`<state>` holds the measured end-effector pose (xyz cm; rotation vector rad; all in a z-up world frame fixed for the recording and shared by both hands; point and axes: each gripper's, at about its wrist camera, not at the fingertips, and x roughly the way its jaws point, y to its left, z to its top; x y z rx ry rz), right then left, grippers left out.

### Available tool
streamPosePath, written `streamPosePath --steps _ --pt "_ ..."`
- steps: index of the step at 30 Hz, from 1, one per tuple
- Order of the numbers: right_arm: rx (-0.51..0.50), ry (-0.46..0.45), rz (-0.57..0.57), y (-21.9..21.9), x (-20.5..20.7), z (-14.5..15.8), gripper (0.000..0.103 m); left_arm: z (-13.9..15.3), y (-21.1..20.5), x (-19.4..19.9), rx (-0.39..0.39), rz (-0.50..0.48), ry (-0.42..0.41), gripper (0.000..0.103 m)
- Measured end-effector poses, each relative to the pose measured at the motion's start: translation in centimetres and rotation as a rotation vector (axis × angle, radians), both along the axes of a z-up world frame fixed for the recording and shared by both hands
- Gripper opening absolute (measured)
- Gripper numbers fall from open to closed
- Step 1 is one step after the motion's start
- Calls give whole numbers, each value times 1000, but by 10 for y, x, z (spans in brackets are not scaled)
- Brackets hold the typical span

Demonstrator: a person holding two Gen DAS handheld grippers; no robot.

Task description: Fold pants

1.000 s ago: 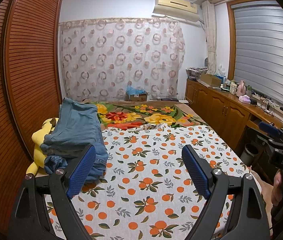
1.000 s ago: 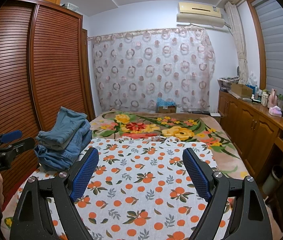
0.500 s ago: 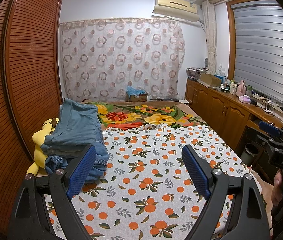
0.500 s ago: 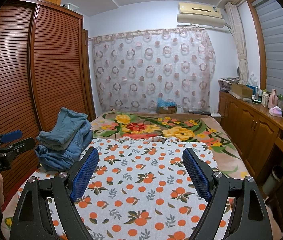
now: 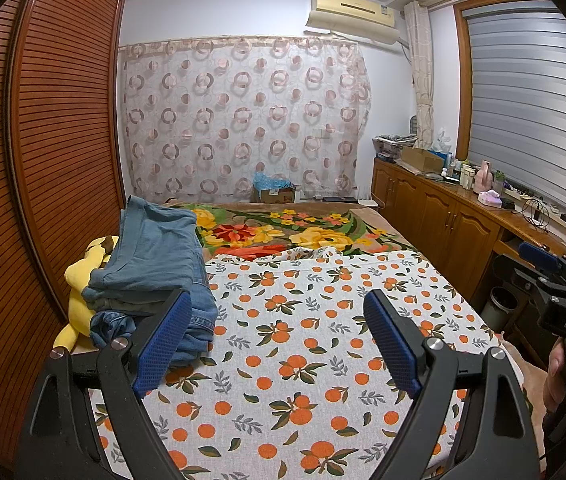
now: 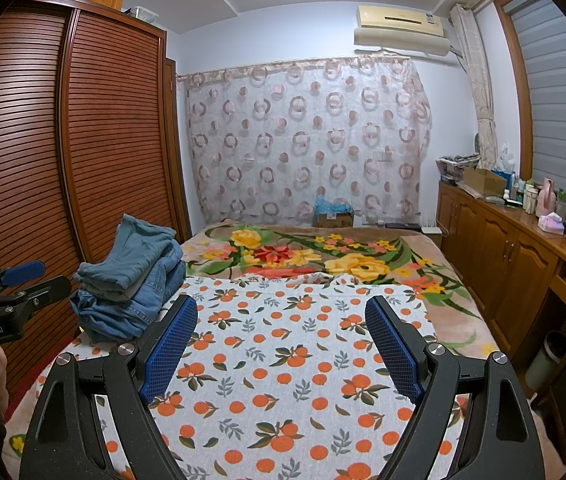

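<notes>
A pile of blue denim pants [image 5: 151, 272] lies on the left side of the bed, on the orange-print sheet [image 5: 303, 352]. It also shows in the right wrist view [image 6: 131, 284]. My left gripper [image 5: 279, 340] is open and empty, held above the sheet just right of the pile. My right gripper [image 6: 281, 344] is open and empty over the sheet's middle. Each gripper also shows at the edge of the other's view: the right one [image 5: 555, 292] and the left one [image 6: 11, 292].
A yellow plush toy [image 5: 79, 292] lies under the pile beside the slatted wardrobe [image 5: 43, 160]. A floral blanket [image 5: 283, 232] covers the far bed. A wooden cabinet [image 5: 443, 216] with clutter runs along the right. A bin [image 5: 503, 304] stands by it.
</notes>
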<state>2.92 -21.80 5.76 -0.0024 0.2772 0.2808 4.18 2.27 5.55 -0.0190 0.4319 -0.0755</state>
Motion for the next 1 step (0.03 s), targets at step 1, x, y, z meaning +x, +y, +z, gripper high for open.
streamPosePath --steps 1 --pt "-1 0 -1 0 0 0 87 0 -1 0 0 0 0 88"
